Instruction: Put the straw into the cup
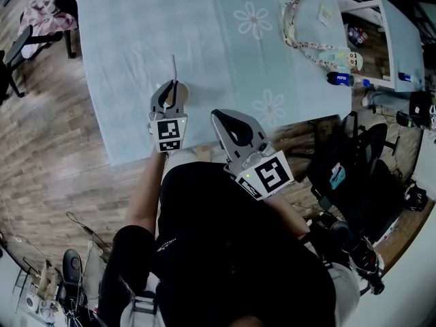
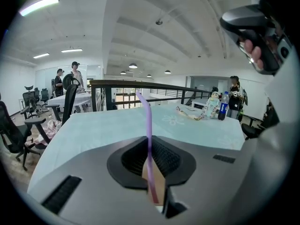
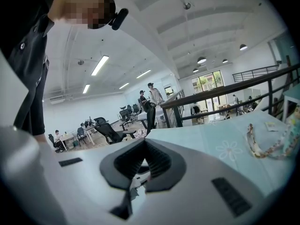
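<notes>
A thin purple straw stands nearly upright in my left gripper, whose jaws are shut on it over the near part of the light blue table. In the left gripper view the straw runs down between the jaws of the left gripper toward a brown paper cup seen through the jaw opening. The cup peeks out beside the jaws, mostly hidden. My right gripper hovers by the table's near edge, shut and holding nothing; in its own view the right gripper points across the cloth.
A patterned lanyard, a small figure, a blue bottle and a card lie at the table's far right. An office chair stands right of the table, and other people and desks show in the background.
</notes>
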Demonstrator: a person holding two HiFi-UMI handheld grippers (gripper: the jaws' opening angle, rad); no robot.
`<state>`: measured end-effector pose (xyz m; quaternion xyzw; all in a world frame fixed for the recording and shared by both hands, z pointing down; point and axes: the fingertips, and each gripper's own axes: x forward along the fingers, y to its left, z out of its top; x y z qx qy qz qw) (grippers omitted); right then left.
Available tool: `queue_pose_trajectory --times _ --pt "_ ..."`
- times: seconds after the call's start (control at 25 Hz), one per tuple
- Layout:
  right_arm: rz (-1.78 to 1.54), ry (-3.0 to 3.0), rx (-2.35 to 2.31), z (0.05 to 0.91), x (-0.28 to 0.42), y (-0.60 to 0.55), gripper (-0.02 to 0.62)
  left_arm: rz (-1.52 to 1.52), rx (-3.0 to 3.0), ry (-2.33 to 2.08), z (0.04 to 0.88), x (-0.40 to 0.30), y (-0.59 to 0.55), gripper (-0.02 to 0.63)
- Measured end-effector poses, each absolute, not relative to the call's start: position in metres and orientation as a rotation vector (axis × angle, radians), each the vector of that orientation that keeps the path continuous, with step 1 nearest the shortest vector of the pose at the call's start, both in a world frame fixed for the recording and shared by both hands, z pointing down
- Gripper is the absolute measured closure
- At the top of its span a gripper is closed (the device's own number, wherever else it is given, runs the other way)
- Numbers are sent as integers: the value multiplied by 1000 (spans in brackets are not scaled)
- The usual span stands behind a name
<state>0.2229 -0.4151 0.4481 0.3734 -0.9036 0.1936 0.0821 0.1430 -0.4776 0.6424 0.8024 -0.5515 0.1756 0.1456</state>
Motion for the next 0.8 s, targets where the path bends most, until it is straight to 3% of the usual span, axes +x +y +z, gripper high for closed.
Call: queue_pose_trajectory --times 0.28,0.48,0.8 --pt "577 -2703 1100 448 219 -415 586 511 2317 -1573 642 145 -478 575" --pt "572 -2711 1088 448 214 -410 586 502 2323 -1567 639 143 -477 503" --pt "528 -2750 1078 435 194 -402 586 463 2319 -1601 621 121 -466 491"
